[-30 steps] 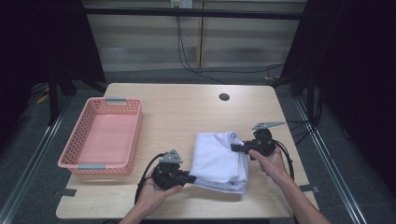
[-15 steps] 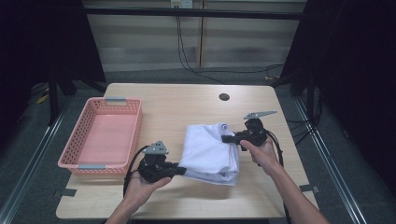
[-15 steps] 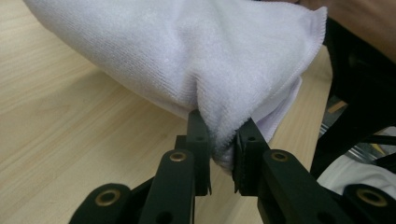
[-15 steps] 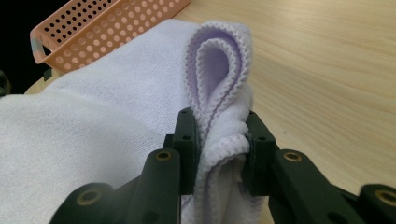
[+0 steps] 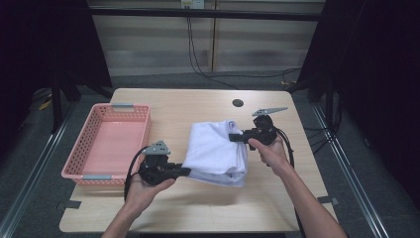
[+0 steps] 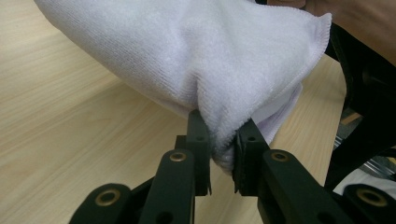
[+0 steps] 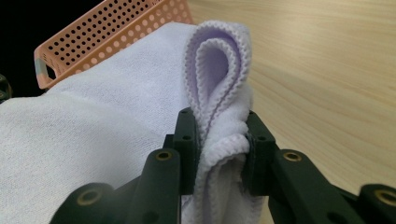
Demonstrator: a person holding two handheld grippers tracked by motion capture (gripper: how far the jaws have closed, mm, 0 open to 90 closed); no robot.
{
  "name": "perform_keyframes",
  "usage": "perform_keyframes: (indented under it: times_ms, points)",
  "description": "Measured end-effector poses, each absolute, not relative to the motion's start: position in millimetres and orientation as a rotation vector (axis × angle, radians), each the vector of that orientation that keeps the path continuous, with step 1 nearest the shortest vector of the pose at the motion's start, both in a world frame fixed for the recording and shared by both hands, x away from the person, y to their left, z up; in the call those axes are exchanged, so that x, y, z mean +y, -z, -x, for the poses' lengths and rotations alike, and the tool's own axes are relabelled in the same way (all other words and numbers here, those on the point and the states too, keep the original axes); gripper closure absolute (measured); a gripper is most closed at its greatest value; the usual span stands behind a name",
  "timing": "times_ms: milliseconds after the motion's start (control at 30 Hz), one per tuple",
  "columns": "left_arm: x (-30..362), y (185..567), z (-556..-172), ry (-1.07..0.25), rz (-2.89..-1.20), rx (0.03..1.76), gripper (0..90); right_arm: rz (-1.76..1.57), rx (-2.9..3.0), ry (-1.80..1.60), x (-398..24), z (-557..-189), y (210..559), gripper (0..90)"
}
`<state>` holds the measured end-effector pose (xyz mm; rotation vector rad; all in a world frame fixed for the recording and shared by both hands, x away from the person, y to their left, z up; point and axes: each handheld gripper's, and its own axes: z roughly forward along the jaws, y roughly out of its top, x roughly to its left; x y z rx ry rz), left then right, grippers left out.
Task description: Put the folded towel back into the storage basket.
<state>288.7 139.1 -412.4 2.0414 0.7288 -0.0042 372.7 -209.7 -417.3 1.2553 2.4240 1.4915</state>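
Both grippers, left gripper (image 5: 184, 171) and right gripper (image 5: 235, 137), clench the folded towel (image 5: 216, 153) mid-carry; next (a judgement) it needs swinging over the pink basket (image 5: 79, 170) at the desk's left edge.

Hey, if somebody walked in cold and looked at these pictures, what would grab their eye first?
Most likely the folded white towel in the middle of the wooden table, pinched at opposite ends by the left gripper and the right gripper. Next, the pink perforated basket on the table's left side, which has nothing in it.
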Motion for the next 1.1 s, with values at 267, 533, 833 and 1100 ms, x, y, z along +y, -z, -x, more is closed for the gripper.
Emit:
perform_keyframes:
  times_ms: [267,533,833,1100]
  points:
    - [154.2,406.8,-295.2,-0.003,-2.022,0.765,79.8,-1.231,2.432,-1.496,-194.3,-384.7,407.9,71.7]
    - [177.3,398.0,-298.3,-0.059,-2.005,0.799,79.8,-1.183,2.452,-1.527,-168.9,-403.3,396.2,71.9]
    - [210.0,391.5,-299.3,-0.116,-1.945,0.835,79.8,-1.138,2.474,-1.550,-137.1,-416.7,386.3,72.0]
    - [236.1,386.5,-299.7,-0.131,-1.941,0.858,80.0,-1.093,2.502,-1.563,-106.9,-428.1,376.7,72.1]
